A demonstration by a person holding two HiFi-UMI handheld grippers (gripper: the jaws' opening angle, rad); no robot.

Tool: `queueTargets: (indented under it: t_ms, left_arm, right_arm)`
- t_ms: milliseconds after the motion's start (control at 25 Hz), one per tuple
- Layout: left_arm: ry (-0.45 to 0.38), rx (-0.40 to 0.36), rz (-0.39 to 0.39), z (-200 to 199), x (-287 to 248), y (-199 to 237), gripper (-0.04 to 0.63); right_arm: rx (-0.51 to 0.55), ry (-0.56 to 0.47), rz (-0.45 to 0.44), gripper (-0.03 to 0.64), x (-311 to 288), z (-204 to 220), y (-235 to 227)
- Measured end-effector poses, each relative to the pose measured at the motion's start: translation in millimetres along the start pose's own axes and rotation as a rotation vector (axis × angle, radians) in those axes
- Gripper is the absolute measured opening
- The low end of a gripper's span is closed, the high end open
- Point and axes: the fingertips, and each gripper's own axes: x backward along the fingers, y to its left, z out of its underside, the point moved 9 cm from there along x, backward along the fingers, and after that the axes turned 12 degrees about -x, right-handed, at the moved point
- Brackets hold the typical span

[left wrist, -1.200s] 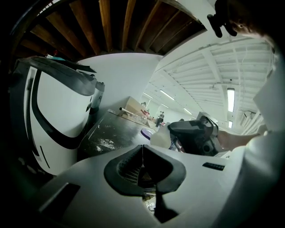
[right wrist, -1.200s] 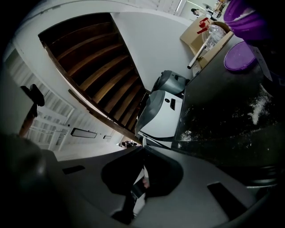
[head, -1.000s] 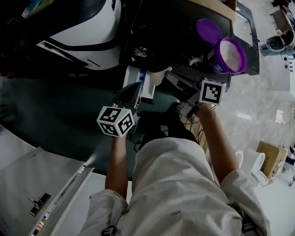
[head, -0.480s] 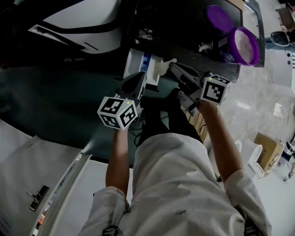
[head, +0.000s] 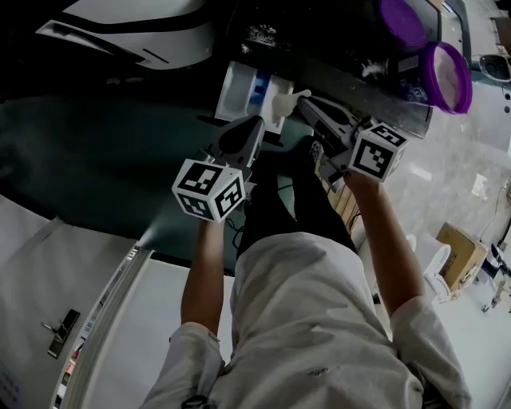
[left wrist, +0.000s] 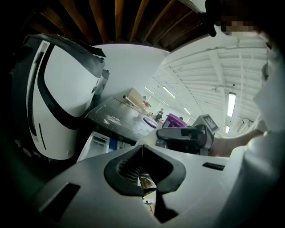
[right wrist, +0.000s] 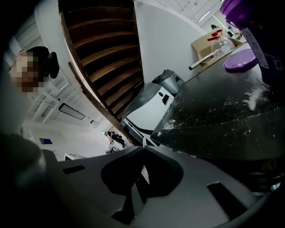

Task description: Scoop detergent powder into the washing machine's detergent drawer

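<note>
One drawer (head: 239, 88) stands pulled out of the machine's (head: 319, 40) front, white inside with one blue section. I cannot tell whether any powder lies in it. One purple tub (head: 447, 76) sits on the machine's dark top at my right, open and holding white powder. Its one purple lid (head: 402, 12) lies flat just beside it. Loose powder (right wrist: 256, 95) is scattered over the top in a few patches.

I count one scoop (head: 286, 104), white, over the drawer's right edge. My right gripper (head: 307, 100) has it: the jaws are pressed together on a thin white handle, and the bowl sticks out toward the drawer. I cannot tell what is in the bowl.

My left gripper (head: 251, 126) hovers just in front of the drawer, beside the right one, its jaws brought together with nothing between them. In the left gripper view the drawer (left wrist: 95, 144) shows below the top's edge, with the tub (left wrist: 176, 120) further back.

Two grippers, two marker cubes, one on each.
</note>
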Motion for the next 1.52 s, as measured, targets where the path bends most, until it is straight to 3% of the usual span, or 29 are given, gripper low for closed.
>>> queueTargets:
  t_ms: [720,1520]
  left_arm:
    - [0.024,0.064,-0.010,34,0,12,0.020]
    - [0.031,0.085,0.010,38,2,15,0.020]
  right_arm:
    - [0.249,0.009,0.116,0.008,-23,16,-20]
    - [0.629,0.087,0.205,0.008,-37,28,-15]
